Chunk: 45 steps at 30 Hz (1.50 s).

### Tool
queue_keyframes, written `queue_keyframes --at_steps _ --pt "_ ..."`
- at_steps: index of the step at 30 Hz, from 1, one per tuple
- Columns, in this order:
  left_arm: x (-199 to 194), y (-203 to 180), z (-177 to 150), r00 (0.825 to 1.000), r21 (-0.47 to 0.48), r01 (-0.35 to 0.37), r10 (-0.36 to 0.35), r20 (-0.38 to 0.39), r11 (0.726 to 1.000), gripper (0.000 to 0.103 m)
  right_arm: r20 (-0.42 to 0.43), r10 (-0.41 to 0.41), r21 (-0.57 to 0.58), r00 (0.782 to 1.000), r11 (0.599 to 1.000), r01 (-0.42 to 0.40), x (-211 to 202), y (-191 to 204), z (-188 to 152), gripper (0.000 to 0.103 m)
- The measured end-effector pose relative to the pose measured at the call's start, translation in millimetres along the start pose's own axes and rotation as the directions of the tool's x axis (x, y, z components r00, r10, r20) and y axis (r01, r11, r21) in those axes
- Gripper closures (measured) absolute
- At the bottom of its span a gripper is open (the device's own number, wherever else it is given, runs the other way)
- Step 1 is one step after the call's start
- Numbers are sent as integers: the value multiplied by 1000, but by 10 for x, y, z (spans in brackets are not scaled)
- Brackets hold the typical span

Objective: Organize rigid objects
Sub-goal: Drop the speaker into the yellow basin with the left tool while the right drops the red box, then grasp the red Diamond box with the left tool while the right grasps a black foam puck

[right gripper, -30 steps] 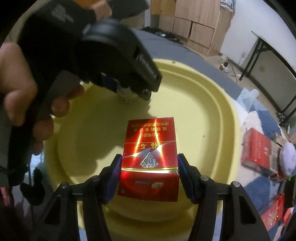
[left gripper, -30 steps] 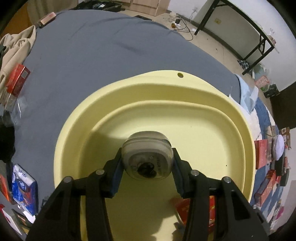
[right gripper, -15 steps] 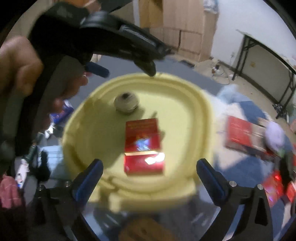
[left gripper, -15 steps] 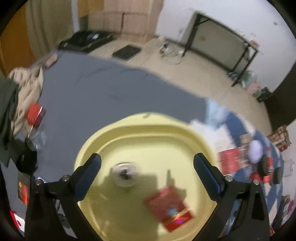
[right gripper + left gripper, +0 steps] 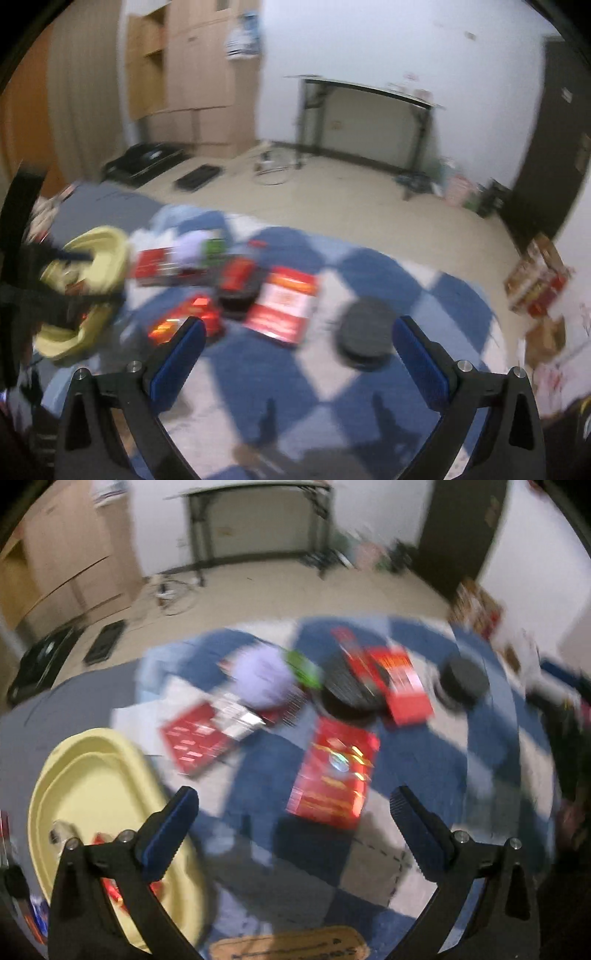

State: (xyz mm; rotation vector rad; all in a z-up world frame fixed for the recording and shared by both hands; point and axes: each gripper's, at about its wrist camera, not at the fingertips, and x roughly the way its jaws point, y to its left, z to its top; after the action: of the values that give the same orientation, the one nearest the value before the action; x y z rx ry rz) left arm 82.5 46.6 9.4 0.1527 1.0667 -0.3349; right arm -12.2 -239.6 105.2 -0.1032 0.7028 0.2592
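Both grippers have swung off the yellow basin (image 5: pixel 92 775), jaws just opened wide, nothing between them. Left gripper (image 5: pixel 295 825) hangs over the blue-and-white checked cloth (image 5: pixel 424 760), a shiny red pack (image 5: pixel 334 775) lying just ahead between its fingers. Right gripper (image 5: pixel 299 350) spreads over bare cloth, a black round lid (image 5: pixel 365 326) near its right finger. Basin sits at the far left in both views, holding a red pack and a small round case, both blurred. Motion smear everywhere; no lettering can be read. Clear cloth lies just ahead of the right gripper.
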Motion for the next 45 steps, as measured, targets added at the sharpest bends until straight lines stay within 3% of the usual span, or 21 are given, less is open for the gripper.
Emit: queue_keyframes --at_steps 3,8,13,23,26,28,29,30,31,39,45 --pt "137 -89 -51 999 30 9 -8 -36 1000 0 4 -3 139 1000 990 3 141 -416 -221 0" --pt "283 -109 -38 999 19 -3 4 -45 1000 0 -108 -6 233 994 972 31 575 -616 -351 0" --pt "474 -209 -16 999 58 -16 18 -36 998 0 -130 -15 171 991 984 38 932 -510 -294 0" --pt "769 -312 -36 998 92 -21 25 -49 996 0 -131 -4 166 991 986 26 1368 -604 -141 0" --pt "791 -347 -47 999 92 -12 16 -45 996 7 -127 -9 163 992 986 29 1455 -626 -171 2" --pt "772 -381 -44 999 98 5 -1 -39 995 20 -129 -3 159 992 987 23 1483 -641 -210 12" --pt "753 -376 -37 999 102 7 -4 -35 995 25 -137 2 159 991 987 20 1528 -649 -218 23" --pt "723 -378 -26 1000 105 7 -4 -27 994 38 -147 16 161 989 987 8 1559 -658 -226 32" --pt "708 -372 -12 1000 104 9 -6 -23 995 46 -146 32 166 989 986 -8 1555 -664 -221 31" --pt "624 -313 40 999 81 7 -4 -33 997 46 -139 -14 199 990 979 42 1448 -748 -194 33" --pt "94 -171 106 999 34 -31 30 40 999 46 -112 -56 182 992 980 75 992 -688 -32 33"
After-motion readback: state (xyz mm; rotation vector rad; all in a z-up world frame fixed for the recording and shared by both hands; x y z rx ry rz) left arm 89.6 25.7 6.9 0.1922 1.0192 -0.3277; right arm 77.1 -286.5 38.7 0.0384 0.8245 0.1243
